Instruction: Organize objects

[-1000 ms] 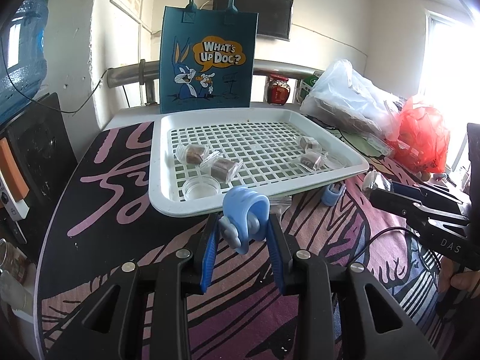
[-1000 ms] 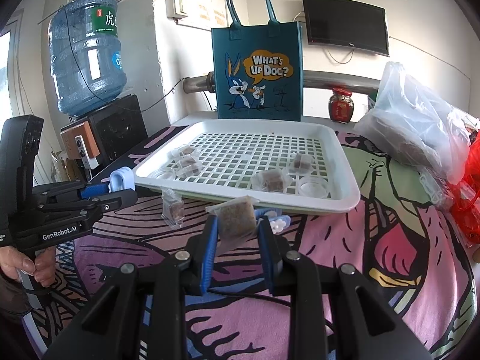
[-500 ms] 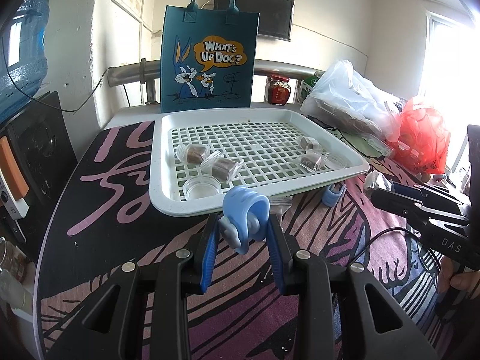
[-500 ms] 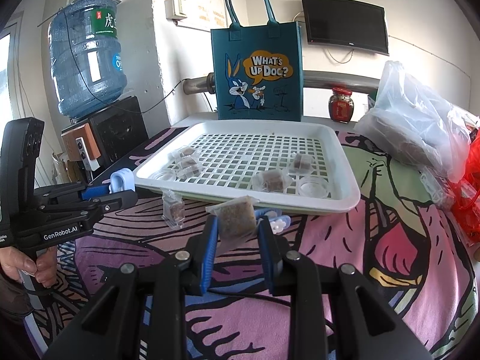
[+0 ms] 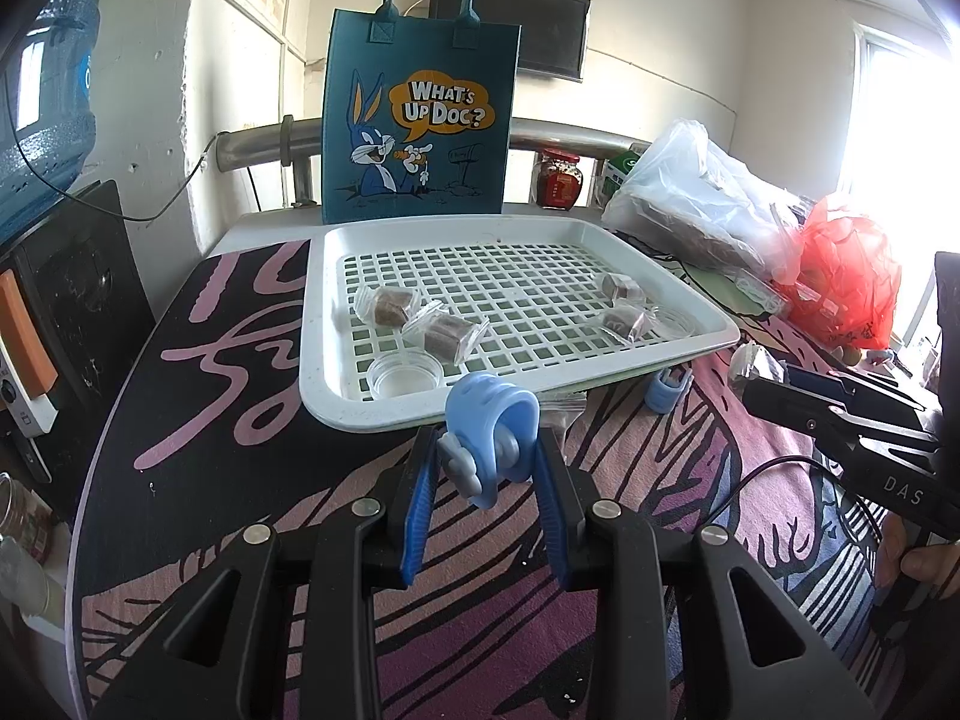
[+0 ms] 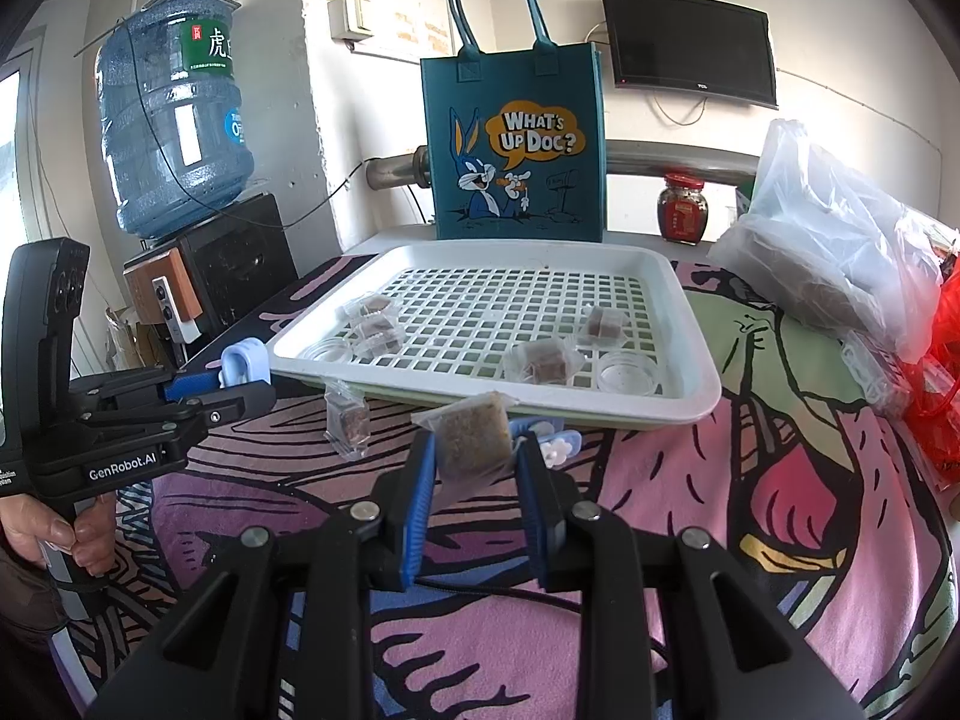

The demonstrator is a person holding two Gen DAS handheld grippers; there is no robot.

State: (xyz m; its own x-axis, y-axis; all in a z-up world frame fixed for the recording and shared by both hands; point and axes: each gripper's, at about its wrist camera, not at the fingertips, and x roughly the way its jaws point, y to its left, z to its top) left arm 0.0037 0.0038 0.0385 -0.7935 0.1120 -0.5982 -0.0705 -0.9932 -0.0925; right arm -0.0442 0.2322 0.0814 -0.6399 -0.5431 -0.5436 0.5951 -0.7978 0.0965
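Almost nothing has changed since a moment ago. Both claws stay in the same spots, just in front of the white tray (image 5: 708, 336), and each one still holds its thing. So the job waits here: two things are picked up, but they are not put down in the tray yet.

The left claw (image 5: 487, 468) is clamped on a blue clip (image 5: 489, 420). The clip sticks up between the two fingers, and the near edge of the tray is just past it.

The right claw (image 6: 474, 462) is clamped on a clear packet (image 6: 473, 435) with brown stuff inside. The tray (image 6: 690, 402) is just ahead of this claw too. One more small packet (image 6: 348, 423) lies on the bench (image 6: 690, 480), ahead and to the left of the right claw. Another blue clip (image 6: 555, 441) lies on the bench just behind the held packet.

Inside the tray there are already some wrapped brown blocks and two little clear cups. I think the next step is to move each claw forward over the tray and let go.
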